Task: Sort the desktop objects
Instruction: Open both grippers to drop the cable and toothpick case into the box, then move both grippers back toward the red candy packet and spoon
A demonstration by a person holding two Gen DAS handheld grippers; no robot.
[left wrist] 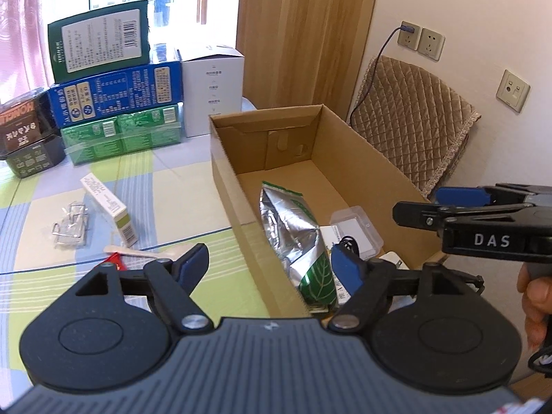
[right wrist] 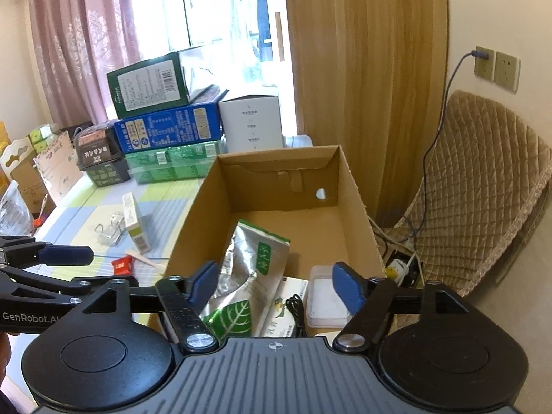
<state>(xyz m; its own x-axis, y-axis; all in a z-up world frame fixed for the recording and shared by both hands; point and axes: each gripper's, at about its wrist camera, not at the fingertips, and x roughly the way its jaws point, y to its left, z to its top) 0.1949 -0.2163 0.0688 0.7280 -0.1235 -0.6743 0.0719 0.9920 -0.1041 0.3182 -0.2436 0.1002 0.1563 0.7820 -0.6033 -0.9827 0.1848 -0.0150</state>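
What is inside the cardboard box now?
In the box: a foil bag, a clear plastic case, a black cable on a printed carton. Anything beneath them is hidden.

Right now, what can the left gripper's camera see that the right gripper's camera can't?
Only the left wrist view shows the single wall socket and a person's hand. Only the right wrist view shows the power strip on the floor and the cartons far left. Both show the cardboard box, the foil bag inside it and the small white box on the table.

one cardboard box, two wall sockets
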